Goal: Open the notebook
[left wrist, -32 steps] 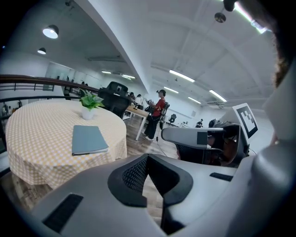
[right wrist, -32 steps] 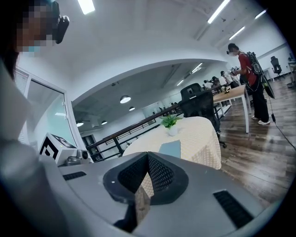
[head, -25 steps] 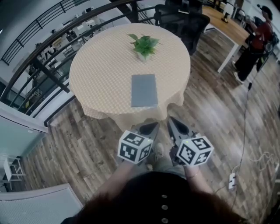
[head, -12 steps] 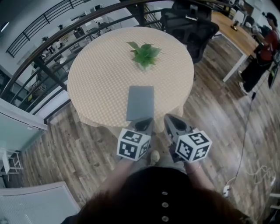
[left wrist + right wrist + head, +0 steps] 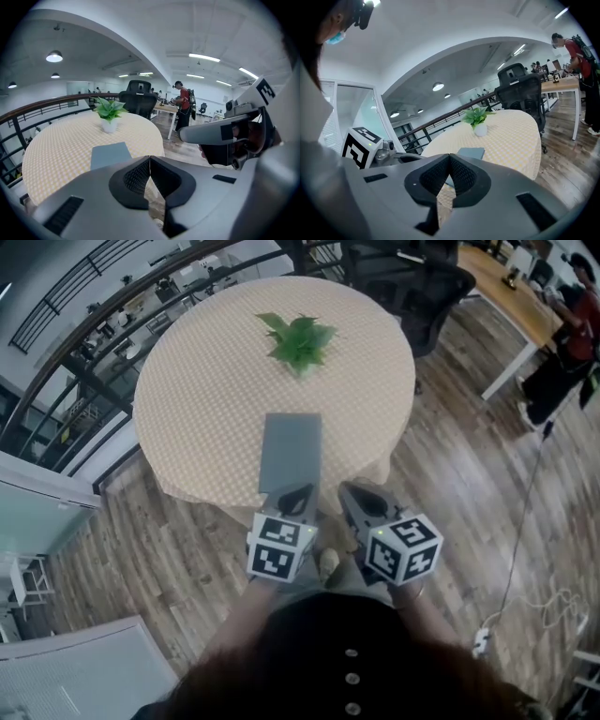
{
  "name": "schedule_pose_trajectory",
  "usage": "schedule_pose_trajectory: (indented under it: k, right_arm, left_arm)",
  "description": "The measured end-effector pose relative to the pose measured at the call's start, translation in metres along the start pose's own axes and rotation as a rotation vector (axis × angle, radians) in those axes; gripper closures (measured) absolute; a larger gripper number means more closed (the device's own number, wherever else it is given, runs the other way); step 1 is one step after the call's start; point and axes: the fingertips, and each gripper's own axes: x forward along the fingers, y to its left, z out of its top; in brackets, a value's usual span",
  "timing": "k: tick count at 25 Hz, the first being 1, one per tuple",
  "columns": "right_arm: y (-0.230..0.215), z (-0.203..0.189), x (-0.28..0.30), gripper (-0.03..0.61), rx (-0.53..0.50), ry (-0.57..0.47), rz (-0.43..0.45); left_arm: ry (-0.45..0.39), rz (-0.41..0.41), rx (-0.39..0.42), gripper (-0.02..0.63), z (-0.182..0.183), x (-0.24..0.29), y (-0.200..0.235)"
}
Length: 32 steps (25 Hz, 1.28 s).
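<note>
The notebook (image 5: 290,452) lies shut and flat at the near edge of the table (image 5: 206,381), so the left gripper (image 5: 302,493) and right gripper (image 5: 352,493), jaws pressed together on nothing, hang side by side, seemingly just short of it, ready to lift its cover.

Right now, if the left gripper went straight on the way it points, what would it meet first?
The left gripper would probably meet the near end of the notebook first, or the tablecloth beside it; depth is unclear.
</note>
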Motion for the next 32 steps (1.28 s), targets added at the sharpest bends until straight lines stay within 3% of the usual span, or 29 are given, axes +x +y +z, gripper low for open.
schedule_pose_trajectory:
  k: [7,25,32]
  right_arm:
    - [-0.009,-0.013,0.008,0.568,0.045,0.025,-0.024]
    - [-0.026,-0.035,0.021,0.568,0.128,0.052,-0.111]
    - [-0.037,-0.05,0.027,0.568,0.172,0.073,-0.104]
  left_arm:
    - [0.025,-0.018,0.006,0.604,-0.004,0.008,0.009]
    - [0.132,-0.111,0.158,0.598,-0.022,0.033,0.004]
    - [0.196,-0.113,0.227,0.519,-0.04,0.05,0.004]
